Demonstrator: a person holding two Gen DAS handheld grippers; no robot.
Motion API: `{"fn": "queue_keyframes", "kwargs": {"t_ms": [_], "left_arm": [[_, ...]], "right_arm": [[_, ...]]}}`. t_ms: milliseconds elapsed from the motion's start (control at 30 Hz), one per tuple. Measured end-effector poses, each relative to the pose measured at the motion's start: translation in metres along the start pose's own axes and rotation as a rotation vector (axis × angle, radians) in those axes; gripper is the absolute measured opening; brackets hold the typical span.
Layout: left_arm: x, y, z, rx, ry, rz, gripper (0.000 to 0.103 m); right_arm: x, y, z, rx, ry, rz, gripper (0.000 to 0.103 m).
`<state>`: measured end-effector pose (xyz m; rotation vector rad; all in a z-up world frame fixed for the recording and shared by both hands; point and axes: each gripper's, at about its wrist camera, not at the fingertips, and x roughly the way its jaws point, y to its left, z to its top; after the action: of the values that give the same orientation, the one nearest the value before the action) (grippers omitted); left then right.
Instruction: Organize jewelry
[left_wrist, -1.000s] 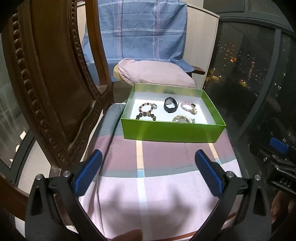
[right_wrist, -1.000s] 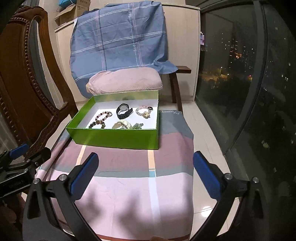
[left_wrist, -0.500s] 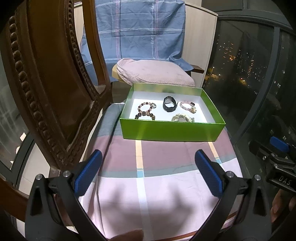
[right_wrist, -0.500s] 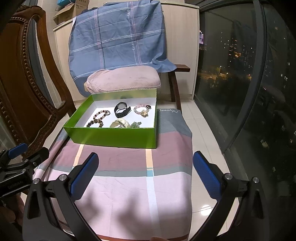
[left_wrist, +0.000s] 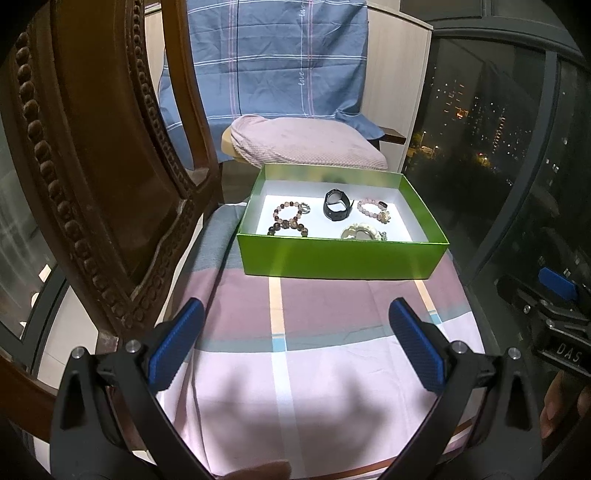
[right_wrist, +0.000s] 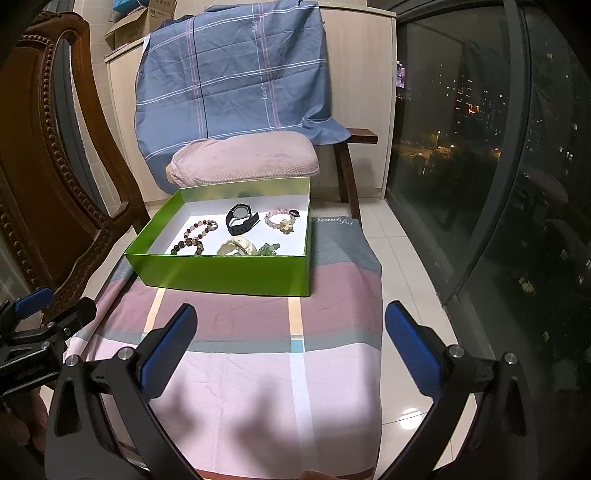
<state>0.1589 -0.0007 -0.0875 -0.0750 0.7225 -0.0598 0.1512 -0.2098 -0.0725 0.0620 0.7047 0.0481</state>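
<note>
A green box (left_wrist: 340, 258) (right_wrist: 221, 273) stands at the far end of a cloth-covered stool. Inside lie a brown bead bracelet (left_wrist: 287, 223) (right_wrist: 192, 236), a black watch (left_wrist: 336, 205) (right_wrist: 241, 218), a pink bead bracelet (left_wrist: 373, 209) (right_wrist: 281, 220) and a pale cream bracelet (left_wrist: 360, 233) (right_wrist: 238, 246). My left gripper (left_wrist: 295, 343) is open over the near part of the cloth with nothing between its fingers. My right gripper (right_wrist: 290, 347) is open likewise, well short of the box.
A carved wooden chair back (left_wrist: 92, 166) (right_wrist: 40, 155) rises close on the left. A pink cushion (left_wrist: 306, 144) and a blue checked cloth (right_wrist: 232, 74) sit behind the box. A glass wall (right_wrist: 498, 166) and tiled floor (right_wrist: 406, 240) lie to the right. The striped cloth (left_wrist: 314, 350) drapes over the stool.
Both grippers have drifted slightly back and down; the box sits a little farther off in each view. Both stay open and nothing in the box has moved.
</note>
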Motion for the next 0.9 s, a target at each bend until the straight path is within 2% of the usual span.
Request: {"fn": "queue_keyframes", "kwargs": {"t_ms": [900], "left_arm": [[0.0029,0.0002,-0.0007,0.003,0.004,-0.004,0.099]], "right_arm": [[0.0001,-0.0006,-0.0007,-0.002,-0.001,-0.002,0.1]]}}
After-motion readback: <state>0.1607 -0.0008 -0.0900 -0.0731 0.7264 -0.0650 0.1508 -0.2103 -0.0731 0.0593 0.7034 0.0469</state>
